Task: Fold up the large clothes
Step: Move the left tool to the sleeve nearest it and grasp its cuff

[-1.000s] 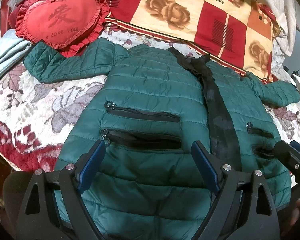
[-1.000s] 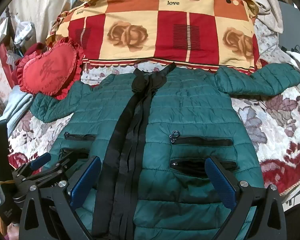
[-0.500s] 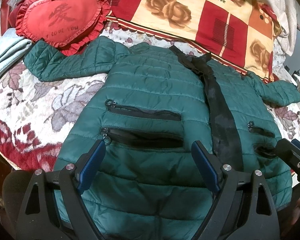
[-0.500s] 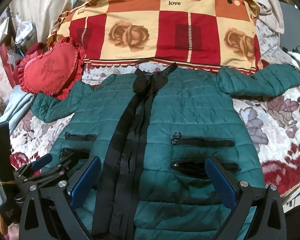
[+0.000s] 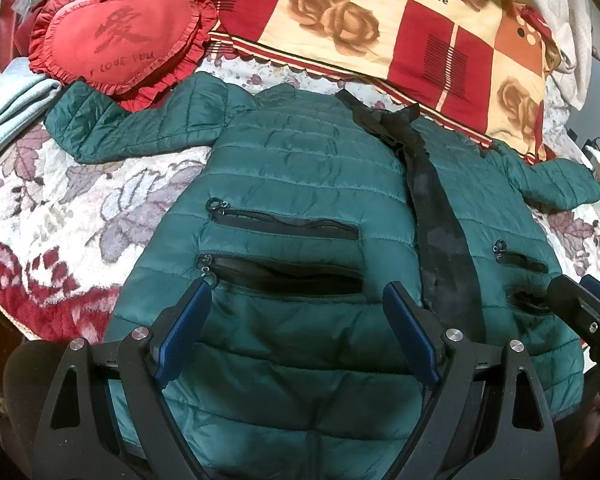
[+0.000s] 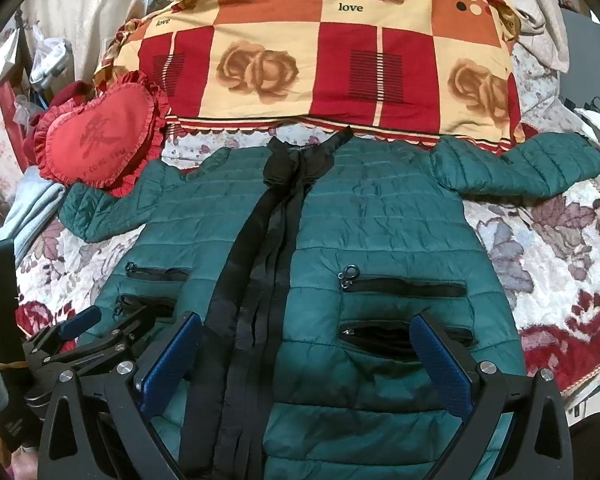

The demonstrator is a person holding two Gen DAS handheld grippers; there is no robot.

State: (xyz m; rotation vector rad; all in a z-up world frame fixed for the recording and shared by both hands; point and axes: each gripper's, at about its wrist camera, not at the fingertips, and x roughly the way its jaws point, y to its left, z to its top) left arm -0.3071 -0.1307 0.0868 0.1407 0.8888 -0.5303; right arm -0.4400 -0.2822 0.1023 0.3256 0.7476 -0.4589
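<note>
The green quilted jacket (image 6: 380,220) lies flat, front up, on the floral bed cover (image 5: 60,208), sleeves spread. Both the left hand-held gripper (image 5: 296,328) and right hand-held gripper (image 6: 304,360) hover low over its hem, side by side, jaws spread wide and grasping nothing.

A red heart-shaped frilled cushion (image 5: 118,46) sits at upper left. A red, cream and orange checked pillow (image 6: 320,68) with rose prints spans the top. A floral bedspread (image 5: 60,208) covers the bed. Folded pale blue fabric (image 5: 8,100) lies at the left edge.
</note>
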